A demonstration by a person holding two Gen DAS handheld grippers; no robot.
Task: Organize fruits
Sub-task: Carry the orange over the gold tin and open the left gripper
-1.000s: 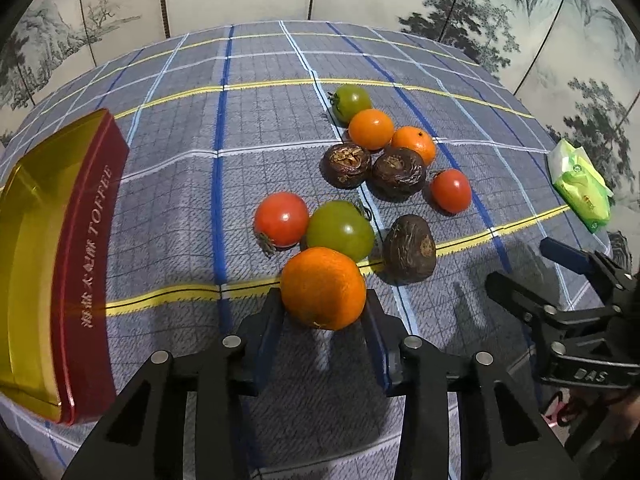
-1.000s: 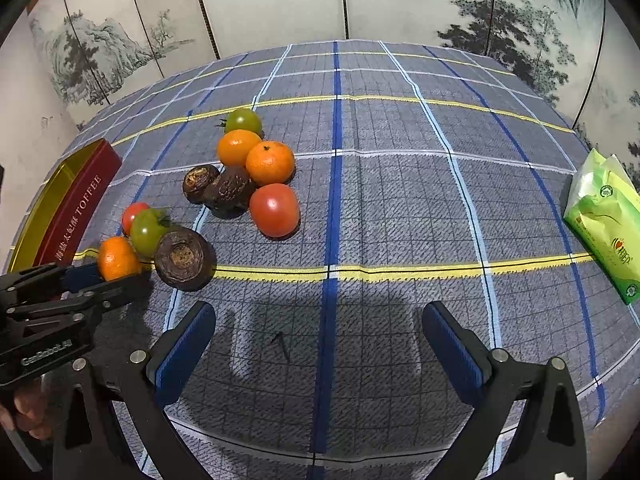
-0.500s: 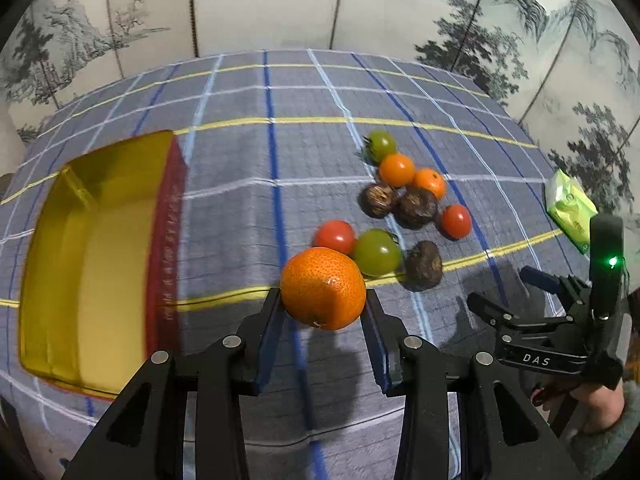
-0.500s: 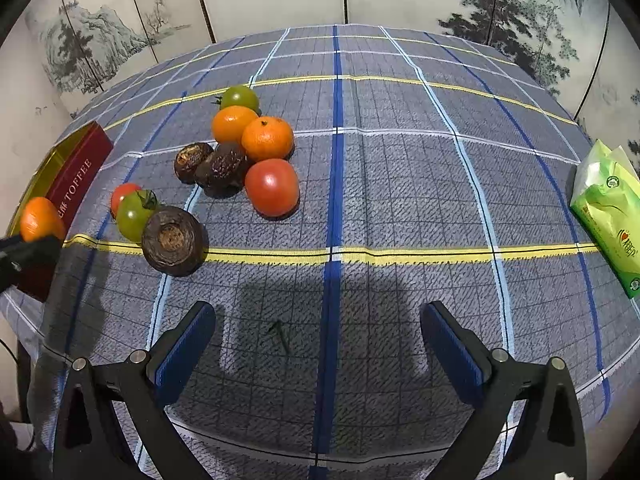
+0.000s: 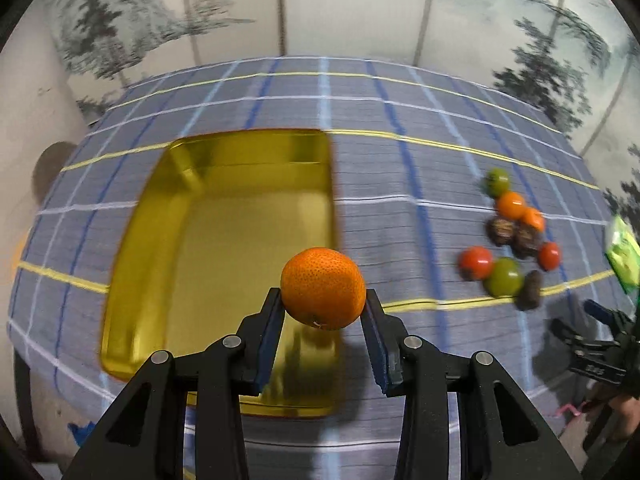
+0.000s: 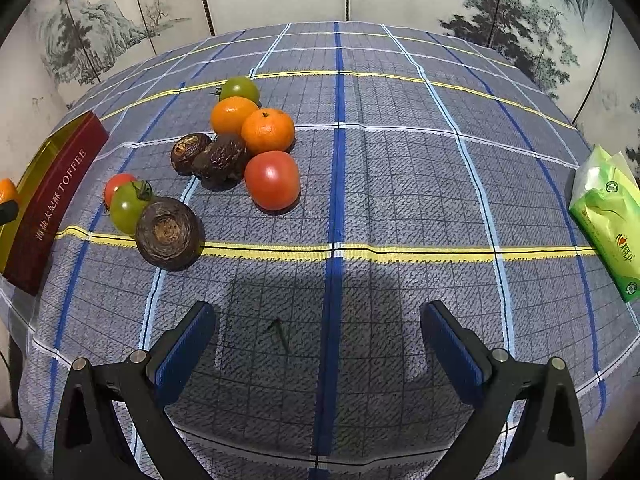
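Note:
My left gripper (image 5: pixel 323 310) is shut on an orange tangerine (image 5: pixel 323 288) and holds it in the air above the right edge of the open gold toffee tin (image 5: pixel 160 256). The tin's red side (image 6: pixel 52 200) shows at the left in the right wrist view. The other fruits lie in a cluster on the cloth: two tangerines (image 6: pixel 267 130), red tomatoes (image 6: pixel 273 179), green tomatoes (image 6: pixel 128 207) and dark brown wrinkled fruits (image 6: pixel 169 233). My right gripper (image 6: pixel 318 340) is open and empty above bare cloth in front of the cluster.
A green tissue packet (image 6: pixel 608 216) lies at the table's right edge. The plaid tablecloth (image 6: pixel 380 168) covers the whole table. Painted screen panels stand behind the table. The fruit cluster appears blurred at the right in the left wrist view (image 5: pixel 512 248).
My left gripper has lifted the tangerine off the cloth and carried it left, from beside the fruit cluster to above the tin. My right gripper has barely moved.

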